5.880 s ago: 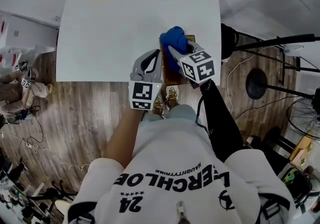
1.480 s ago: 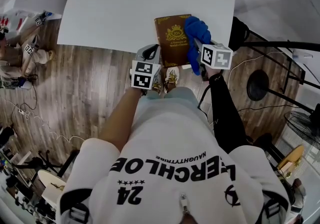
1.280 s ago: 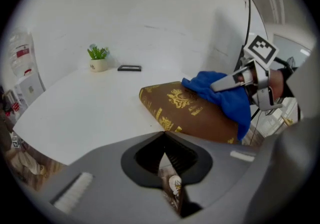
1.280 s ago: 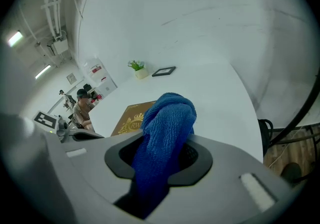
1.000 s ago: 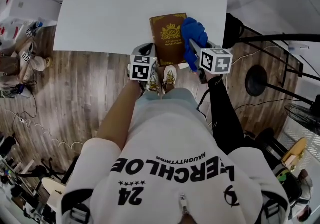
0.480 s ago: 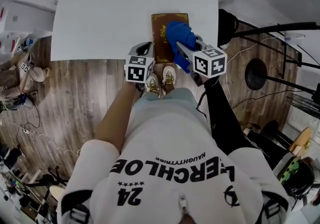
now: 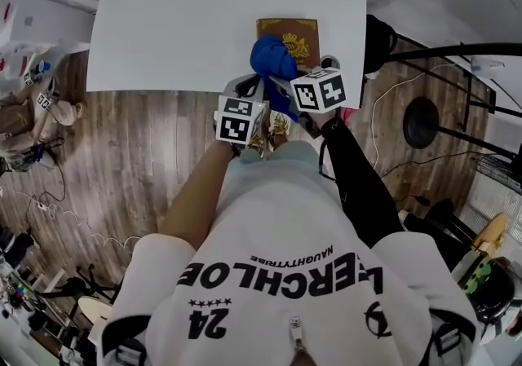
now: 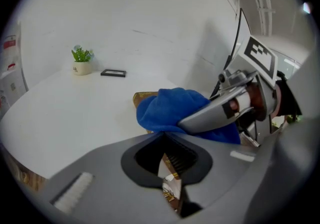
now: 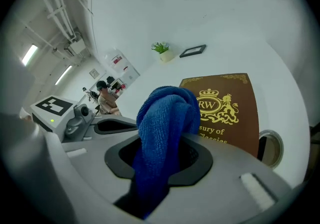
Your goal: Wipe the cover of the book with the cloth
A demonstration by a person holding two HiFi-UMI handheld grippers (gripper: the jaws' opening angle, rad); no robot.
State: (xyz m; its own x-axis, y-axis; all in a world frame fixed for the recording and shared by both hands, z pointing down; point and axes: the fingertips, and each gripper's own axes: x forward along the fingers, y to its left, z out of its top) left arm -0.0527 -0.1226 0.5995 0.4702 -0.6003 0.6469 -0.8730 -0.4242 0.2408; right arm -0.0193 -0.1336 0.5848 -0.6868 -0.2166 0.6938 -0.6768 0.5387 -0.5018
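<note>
cloth (image 9: 167,118): nubby blue microfibre | book (image 9: 222,111): matt brown, gilt print | table (image 7: 204,14): smooth white, perhaps laminate

Left gripper (image 7: 247,89) at desk's near edge, jaws pinching the book (image 7: 298,33) corner. Right gripper (image 7: 281,83) just beside it, jaws clamped on blue cloth (image 7: 267,58). Both arms extended forward.

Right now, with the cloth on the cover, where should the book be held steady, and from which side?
Grip the book by its near edge, toward the left corner, coming from the person's side. It lies flat at the table's near edge, so jaws can close over that thin edge. The left gripper looks shut there, leaving the cover to the cloth in the right gripper.
</note>
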